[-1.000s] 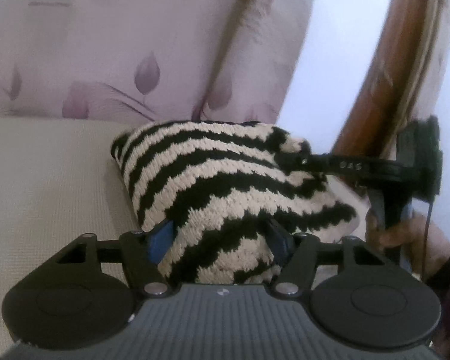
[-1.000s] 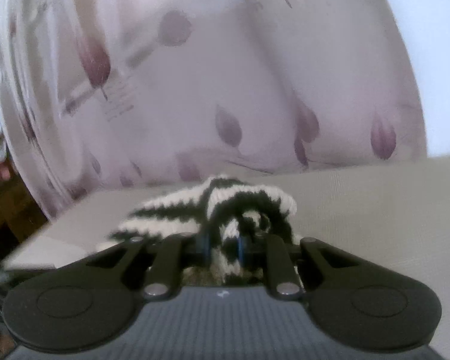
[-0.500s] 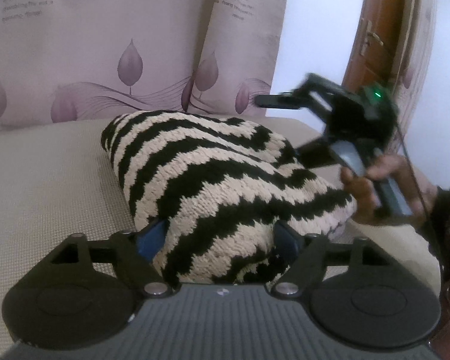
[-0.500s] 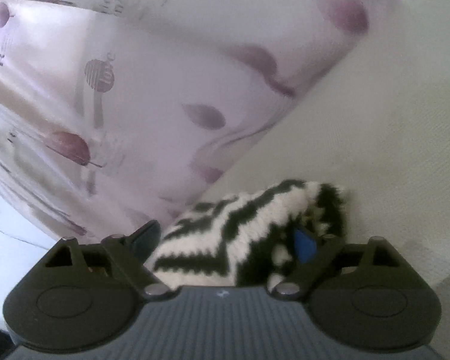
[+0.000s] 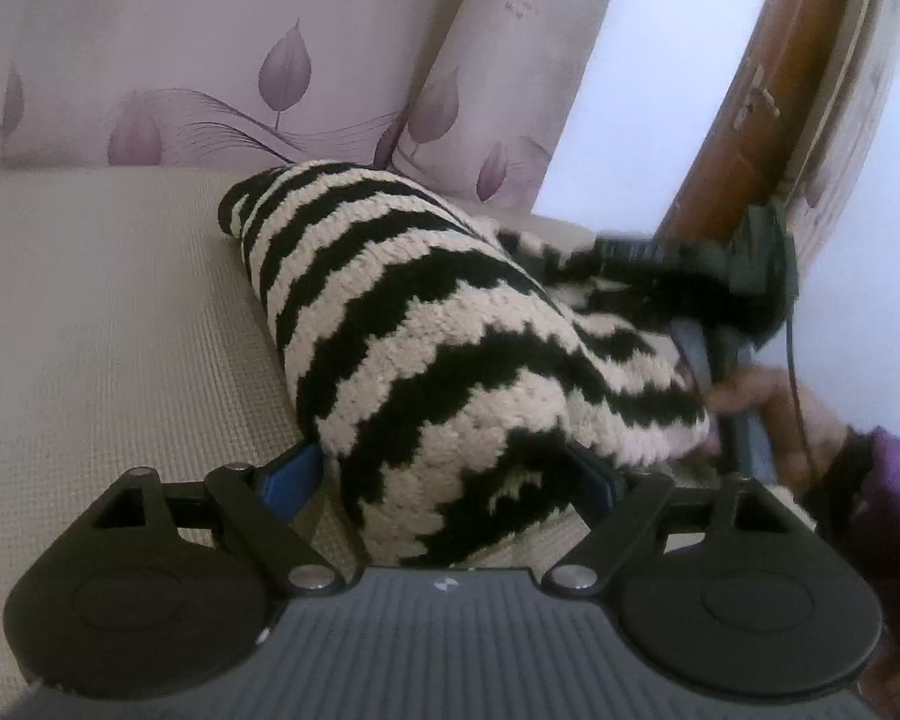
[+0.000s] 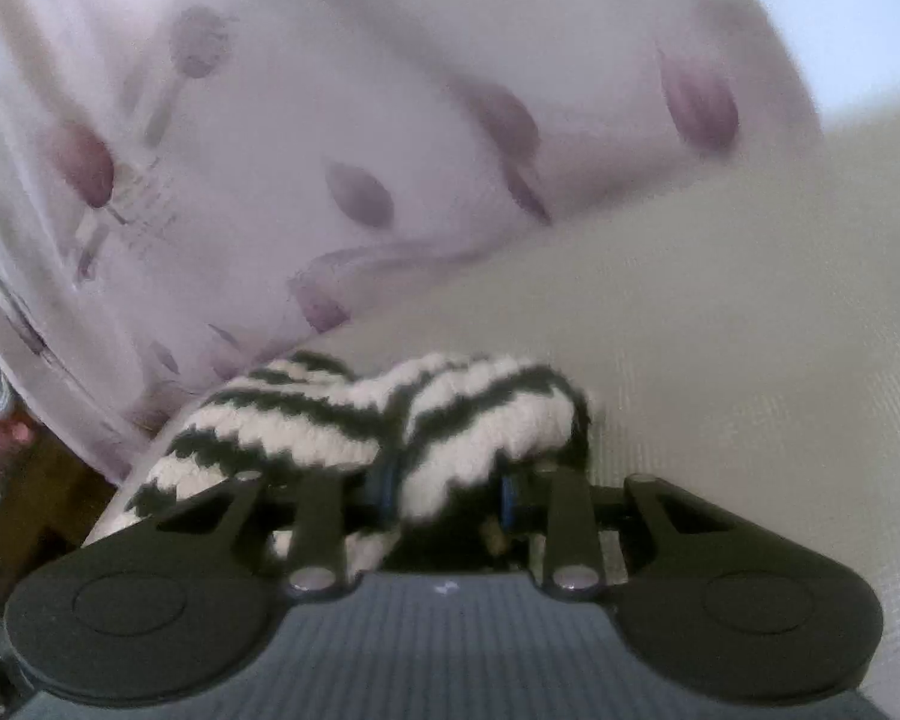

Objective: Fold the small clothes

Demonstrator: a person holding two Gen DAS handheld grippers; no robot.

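Note:
A black-and-cream zigzag knit garment (image 5: 450,348) lies bunched on the beige woven surface (image 5: 108,312). My left gripper (image 5: 444,477) straddles its near end. Its jaws are opening, the blue pads (image 5: 288,474) stand wide at the sides of the knit, and the bulk rests between them. My right gripper (image 6: 447,489) is at the garment's far right edge, blurred in the left wrist view as the right gripper (image 5: 648,264) in a person's hand (image 5: 768,396). Its jaws are closing, and a cream fold of the garment (image 6: 450,438) fills the gap between the pads.
A pink curtain with purple leaf prints (image 5: 240,60) hangs right behind the surface. A brown wooden door frame (image 5: 744,90) and a white wall stand to the right. A purple sleeve (image 5: 894,504) comes in at the right edge.
My left jaws have spread wider around the knit. My right gripper let go of the fold, opened wide while tilted, then rolled back, dropped and closed on the knit again.

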